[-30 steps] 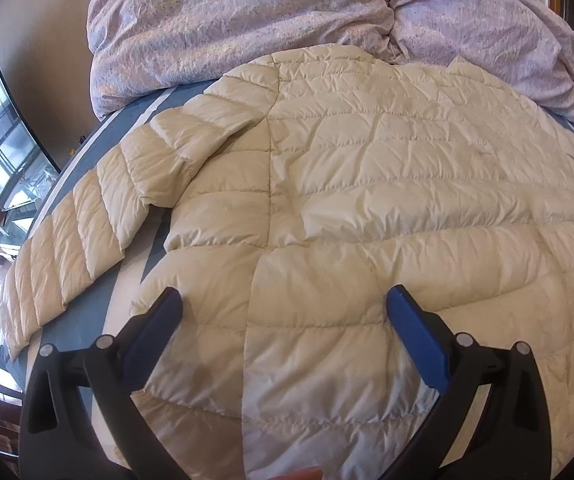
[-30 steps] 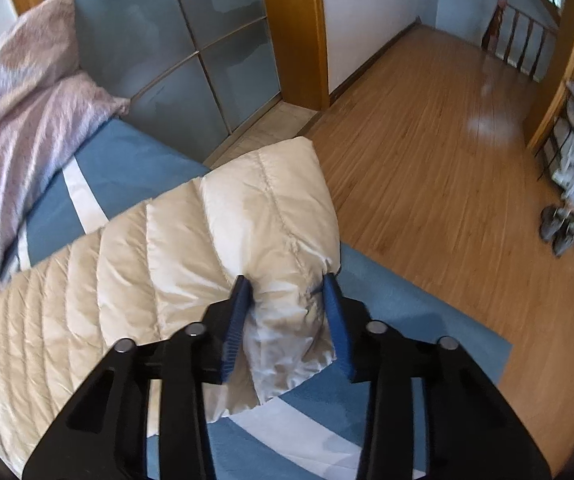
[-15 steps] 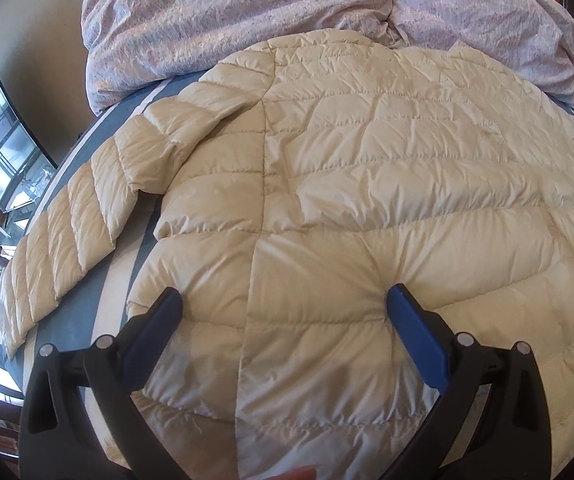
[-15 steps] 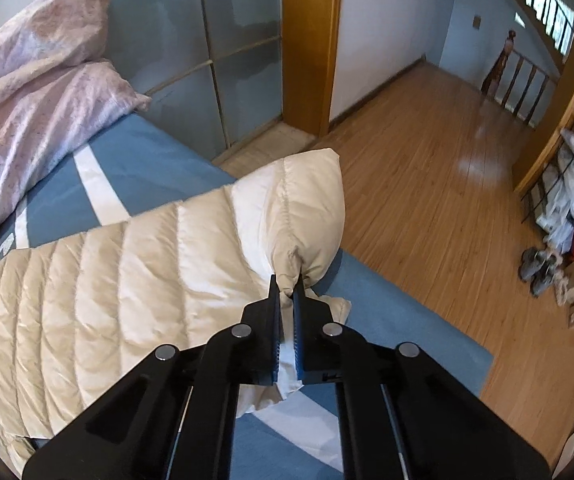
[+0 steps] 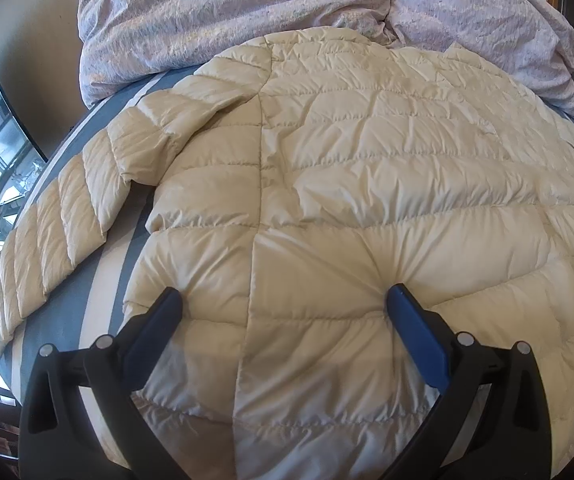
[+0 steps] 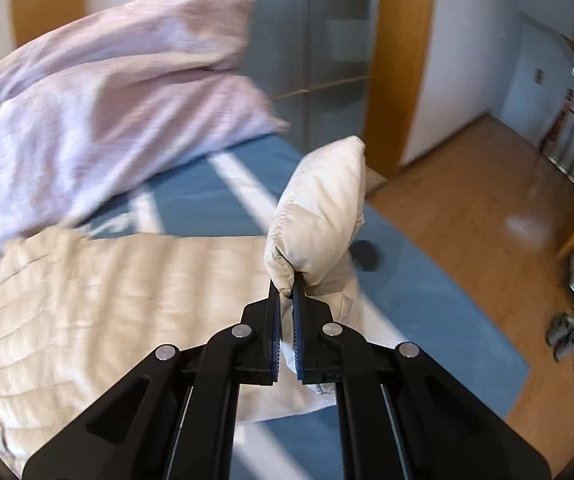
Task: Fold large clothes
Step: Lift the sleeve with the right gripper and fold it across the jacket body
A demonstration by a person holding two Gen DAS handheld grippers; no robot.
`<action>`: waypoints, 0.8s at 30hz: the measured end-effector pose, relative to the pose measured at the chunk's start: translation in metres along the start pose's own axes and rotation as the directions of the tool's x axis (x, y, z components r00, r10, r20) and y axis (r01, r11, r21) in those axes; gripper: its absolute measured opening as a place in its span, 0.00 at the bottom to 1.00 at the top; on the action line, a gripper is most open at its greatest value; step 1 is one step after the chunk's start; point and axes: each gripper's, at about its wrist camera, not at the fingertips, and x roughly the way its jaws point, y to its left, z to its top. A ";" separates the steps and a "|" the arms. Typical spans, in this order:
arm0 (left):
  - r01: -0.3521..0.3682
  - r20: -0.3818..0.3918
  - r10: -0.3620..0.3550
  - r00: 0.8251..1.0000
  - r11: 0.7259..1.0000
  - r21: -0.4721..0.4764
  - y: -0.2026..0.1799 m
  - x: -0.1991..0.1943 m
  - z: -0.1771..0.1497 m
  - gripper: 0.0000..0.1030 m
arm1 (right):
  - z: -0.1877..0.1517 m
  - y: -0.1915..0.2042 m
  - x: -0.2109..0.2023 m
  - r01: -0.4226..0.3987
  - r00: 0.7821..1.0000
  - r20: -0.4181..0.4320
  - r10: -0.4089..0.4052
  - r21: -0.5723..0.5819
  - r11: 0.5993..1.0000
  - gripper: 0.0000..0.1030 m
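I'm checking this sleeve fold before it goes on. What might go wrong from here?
The right gripper pinches only a thin edge of the puffy sleeve cuff, so the slick fabric may slip out. The left gripper only presses with open jaws on the jacket, so the body may drag along.

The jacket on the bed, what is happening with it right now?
A person with a gripper in each hand is folding a cream puffer jacket spread on a blue striped bed. The right gripper is shut on the sleeve end and holds it raised off the bed. The left gripper is open, its fingers pressing on the jacket's body near the hem. The other sleeve lies stretched out flat. A lilac duvet is bunched at the head of the bed.
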 end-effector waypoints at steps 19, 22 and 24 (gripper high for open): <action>0.008 0.042 -0.003 0.999 0.995 -0.103 0.054 -0.024 0.001 0.98 | -0.072 0.270 -0.036 -0.436 0.898 -0.204 0.389 -0.312 0.844 0.05; 0.012 0.033 -0.007 0.999 0.990 -0.144 0.075 -0.023 0.001 0.98 | -0.091 0.300 -0.039 -0.475 0.878 -0.244 0.411 -0.342 0.811 0.05; 0.007 0.035 -0.002 0.999 0.987 -0.159 0.086 -0.024 0.001 0.98 | -0.101 0.319 -0.041 -0.492 0.868 -0.265 0.419 -0.358 0.793 0.05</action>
